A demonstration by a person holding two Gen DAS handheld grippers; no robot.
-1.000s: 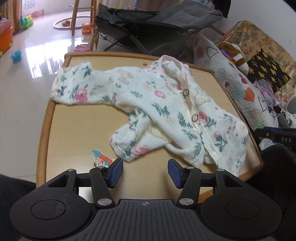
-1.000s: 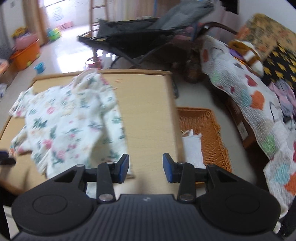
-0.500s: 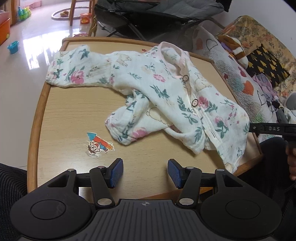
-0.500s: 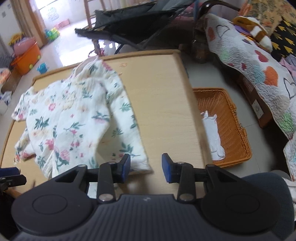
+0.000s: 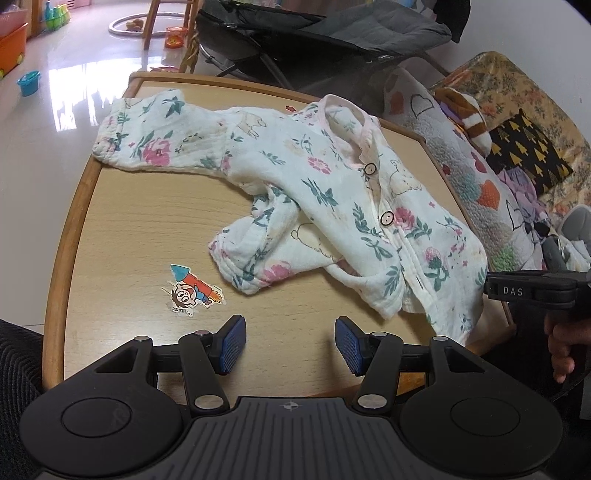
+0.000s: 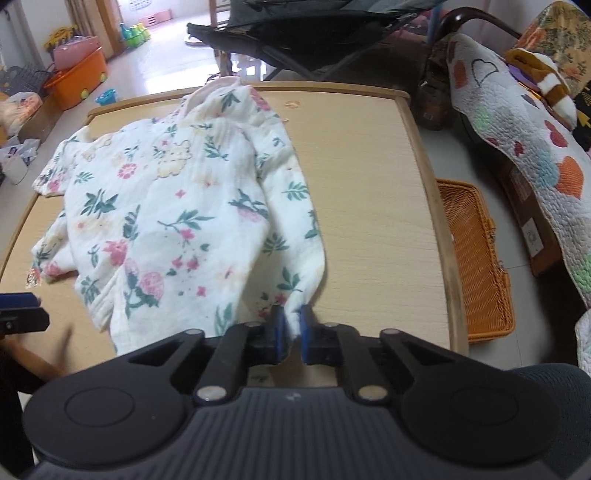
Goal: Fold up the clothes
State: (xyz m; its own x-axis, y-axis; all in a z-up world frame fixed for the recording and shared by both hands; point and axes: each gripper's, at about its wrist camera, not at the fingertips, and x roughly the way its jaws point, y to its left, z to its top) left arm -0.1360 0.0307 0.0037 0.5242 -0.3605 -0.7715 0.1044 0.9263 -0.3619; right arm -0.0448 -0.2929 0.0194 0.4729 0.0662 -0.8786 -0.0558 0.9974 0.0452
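Note:
A white floral baby shirt (image 5: 332, 192) with two buttons lies crumpled on the wooden table (image 5: 122, 236), one sleeve stretched to the far left. It also shows in the right wrist view (image 6: 166, 206). My left gripper (image 5: 290, 345) is open and empty above the table's near edge, short of the shirt. My right gripper (image 6: 290, 332) is shut on the shirt's near hem corner at the table's front. The right gripper's body (image 5: 532, 291) shows at the right edge of the left wrist view.
A rocket cartoon sticker (image 5: 192, 290) lies on the table near the left gripper. An orange wicker basket (image 6: 476, 258) stands on the floor right of the table. A quilt-covered sofa (image 6: 524, 140) is at the right, a dark folding chair (image 5: 314, 33) behind.
My right gripper has moved in and shut on the shirt's near hem; it was open before. The left gripper has drawn back a little from the shirt and stays open.

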